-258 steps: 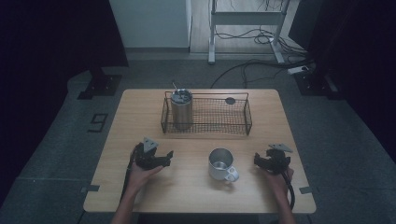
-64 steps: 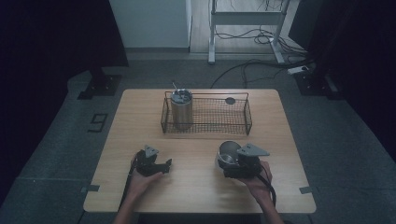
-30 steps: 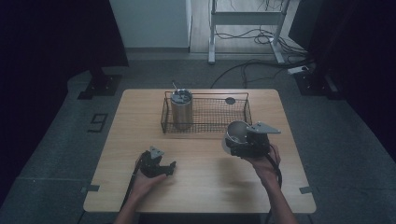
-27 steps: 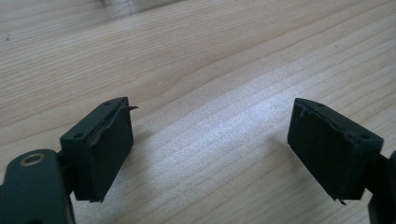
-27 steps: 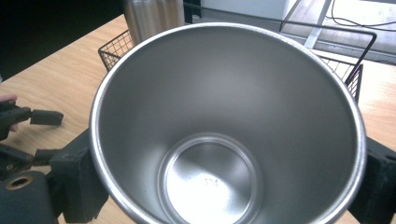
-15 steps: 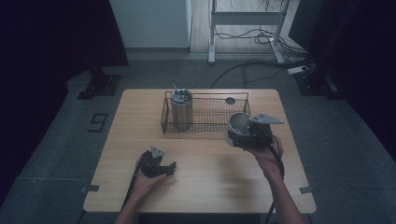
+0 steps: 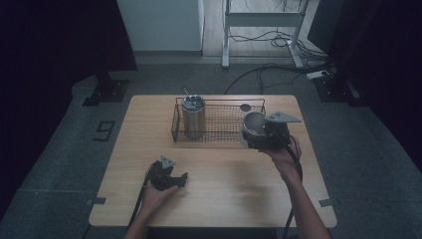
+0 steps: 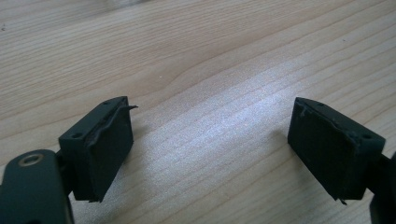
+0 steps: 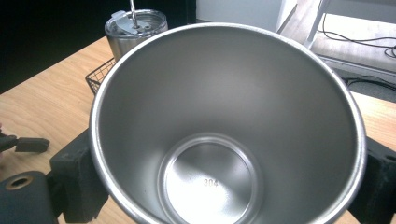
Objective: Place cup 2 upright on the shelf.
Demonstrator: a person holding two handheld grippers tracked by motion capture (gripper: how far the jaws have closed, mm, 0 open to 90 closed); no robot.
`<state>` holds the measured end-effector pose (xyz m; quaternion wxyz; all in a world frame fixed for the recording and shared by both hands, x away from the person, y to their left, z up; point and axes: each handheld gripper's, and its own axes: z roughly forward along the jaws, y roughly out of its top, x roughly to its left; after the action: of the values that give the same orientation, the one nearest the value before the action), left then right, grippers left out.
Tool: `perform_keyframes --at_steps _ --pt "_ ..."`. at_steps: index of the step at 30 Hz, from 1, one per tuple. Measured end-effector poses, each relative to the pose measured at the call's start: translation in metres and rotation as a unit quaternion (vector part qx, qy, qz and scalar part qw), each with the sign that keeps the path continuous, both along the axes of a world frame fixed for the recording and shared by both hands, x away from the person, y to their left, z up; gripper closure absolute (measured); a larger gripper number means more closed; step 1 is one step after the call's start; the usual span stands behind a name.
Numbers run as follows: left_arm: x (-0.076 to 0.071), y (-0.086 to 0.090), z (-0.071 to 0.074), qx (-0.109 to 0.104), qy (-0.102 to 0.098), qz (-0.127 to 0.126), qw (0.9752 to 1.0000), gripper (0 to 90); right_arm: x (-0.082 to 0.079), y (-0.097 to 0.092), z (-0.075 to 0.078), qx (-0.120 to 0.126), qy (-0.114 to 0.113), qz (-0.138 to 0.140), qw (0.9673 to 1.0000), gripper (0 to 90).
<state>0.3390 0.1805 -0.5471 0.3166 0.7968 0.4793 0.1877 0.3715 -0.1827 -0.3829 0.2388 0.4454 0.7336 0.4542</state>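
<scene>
Right gripper view: a stainless steel cup (image 9: pixel 224 126), mouth toward the lens, stamped "304" on its floor, clamped by its outer wall between the black jaws of the right gripper (image 9: pixel 224 186). Seen in the high view at centre right, held up at the near right corner of the wire basket (image 7: pixel 219 137), clear of the wooden table (image 7: pixel 214 199).

Possible trouble from here, as a judgement — smooth tapered steel under only two pads, so a slip or a twist in the grip likely if tilted further; a low carry could knock the cup's base on the basket rim and jolt it loose; a drop inside the basket too far left could strike the lidded tumbler (image 7: pixel 193 117) standing there.

Left gripper (image 7: pixel 166 174), lower left of centre in the high view, resting low over bare wood; in the left gripper view, jaws apart with nothing between them.

Counted: one cup, one tumbler with a straw (image 9: pixel 132 11), one basket, one small dark round thing (image 7: pixel 245 107) at the basket's far side — too small to name — two grippers, one table.
</scene>
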Motion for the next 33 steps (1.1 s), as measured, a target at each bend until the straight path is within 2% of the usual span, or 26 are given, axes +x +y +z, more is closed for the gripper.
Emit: perform_keyframes --at_steps 8,19,27,33 --pt "0.000 0.000 0.000 0.000 0.000 0.000 1.0000 14.2 0.007 0.001 0.004 0.005 0.000 -0.002 1.0000 7.4" --pt "0.000 0.000 0.000 -0.001 0.000 0.000 1.0000 13.9 0.022 0.009 0.019 0.006 -0.001 -0.002 1.0000 7.4" --pt "0.000 0.000 0.000 -0.001 0.001 0.000 1.0000 13.9 0.032 0.014 0.022 0.004 -0.001 -0.007 1.0000 7.4" --pt "0.000 0.000 0.000 -0.001 0.001 0.000 1.0000 13.9 0.043 0.019 0.024 0.003 0.001 0.001 1.0000 7.4"
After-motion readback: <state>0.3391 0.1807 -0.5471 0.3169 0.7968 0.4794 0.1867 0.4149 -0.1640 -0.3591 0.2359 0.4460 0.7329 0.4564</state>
